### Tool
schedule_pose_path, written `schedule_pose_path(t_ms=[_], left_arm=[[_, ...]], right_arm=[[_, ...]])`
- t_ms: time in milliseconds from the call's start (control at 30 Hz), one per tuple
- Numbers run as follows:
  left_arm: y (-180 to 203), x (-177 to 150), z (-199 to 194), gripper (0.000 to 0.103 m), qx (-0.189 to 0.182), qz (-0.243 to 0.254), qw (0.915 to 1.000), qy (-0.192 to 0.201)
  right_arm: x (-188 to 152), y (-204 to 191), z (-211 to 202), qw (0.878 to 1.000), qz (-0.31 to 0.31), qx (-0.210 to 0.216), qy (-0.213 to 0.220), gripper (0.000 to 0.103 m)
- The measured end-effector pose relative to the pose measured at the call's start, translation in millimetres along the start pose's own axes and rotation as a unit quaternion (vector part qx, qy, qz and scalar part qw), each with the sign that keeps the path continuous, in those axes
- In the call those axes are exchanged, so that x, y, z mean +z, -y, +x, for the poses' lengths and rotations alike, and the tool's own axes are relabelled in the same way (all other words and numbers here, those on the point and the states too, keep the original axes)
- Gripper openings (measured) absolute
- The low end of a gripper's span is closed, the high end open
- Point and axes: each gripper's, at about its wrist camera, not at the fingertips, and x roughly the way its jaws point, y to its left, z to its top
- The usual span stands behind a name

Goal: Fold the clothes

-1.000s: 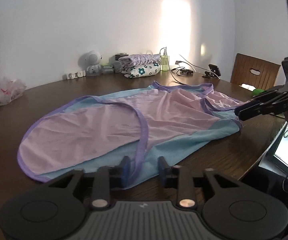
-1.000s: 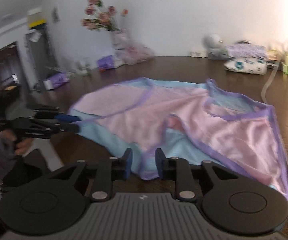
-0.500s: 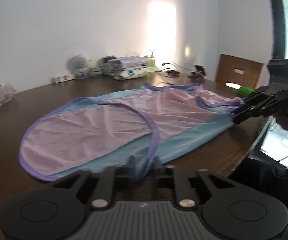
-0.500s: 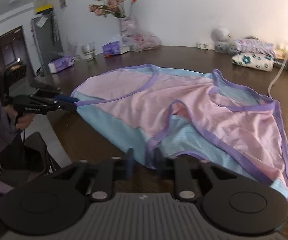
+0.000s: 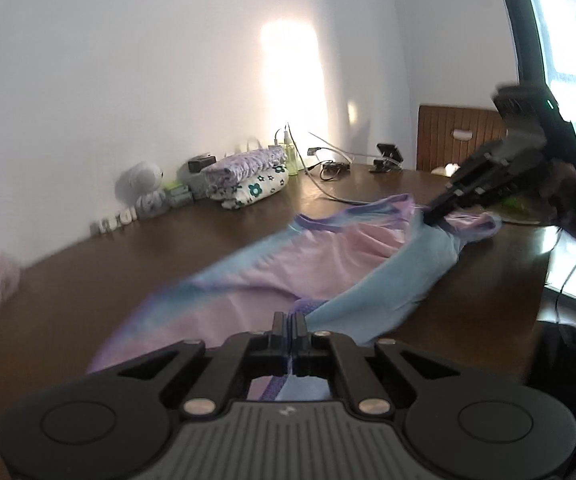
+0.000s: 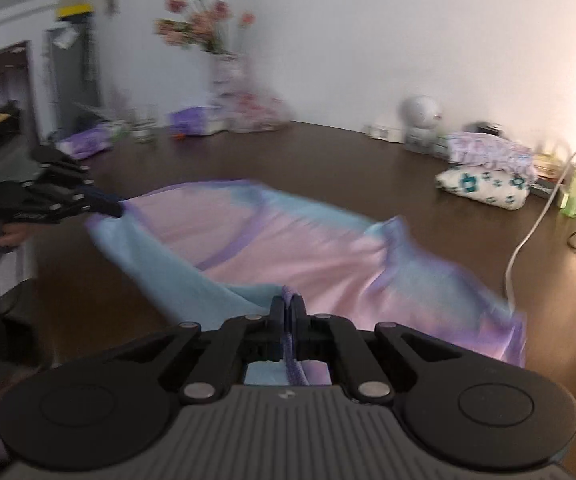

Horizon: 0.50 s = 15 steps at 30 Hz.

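Observation:
A pink and light-blue garment with purple trim (image 5: 288, 276) lies partly on the dark wooden table (image 5: 168, 256) and is lifted along its near edge. My left gripper (image 5: 291, 320) is shut on the purple-trimmed edge. My right gripper (image 6: 288, 304) is shut on the opposite end of the same edge of the garment (image 6: 288, 240). The right gripper also shows in the left wrist view (image 5: 436, 216), and the left gripper shows in the right wrist view (image 6: 114, 208). The blue edge hangs between them above the table.
Folded clothes (image 5: 248, 180) are stacked at the table's back by a white toy robot (image 5: 140, 190), cables (image 5: 332, 166) and a bottle. A wooden chair (image 5: 460, 140) stands at the far right. Flowers in a vase (image 6: 224, 76) and tissue packs sit at the other end.
Both grippers have closed on the garment's near edge and lifted it. The garment has gone from lying flat to being pulled up and bunched toward the back of the table.

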Motion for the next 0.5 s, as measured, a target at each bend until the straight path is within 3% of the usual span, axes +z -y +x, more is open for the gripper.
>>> schedule_pose_path(t_ms=[133,167,200,233,300,367,500], left_arm=[[-24,14,44,0.011,0.029,0.002,0.9972,-0.069],[-27,14,44,0.011,0.033,0.001,0.9965,-0.077],[-30,12,34,0.012,0.035,-0.002,0.9971,-0.067],[-31,8,22,0.013,0.032,-0.007,0.9979,-0.056],[-30,-3,3,0.031,0.021,-0.016,0.9987,-0.044],[-26,-16,-5,0.036,0.023,-0.018,0.9983,-0.050],[-18,-34,1,0.036,0.045,-0.031,0.9947,-0.087]], right_arm=[[24,21,46,0.997,0.023,-0.061,-0.034,0.010],[24,27,30,0.998,0.021,-0.058,-0.020,0.010],[23,32,14,0.998,0.019,-0.055,-0.006,0.017],[22,38,-2,0.998,0.018,-0.052,0.007,0.033],[14,50,-39,0.999,0.001,-0.041,0.029,0.054],[-2,61,-70,0.999,-0.030,-0.020,0.019,0.055],[-38,68,-79,0.998,-0.046,-0.010,-0.044,0.055]])
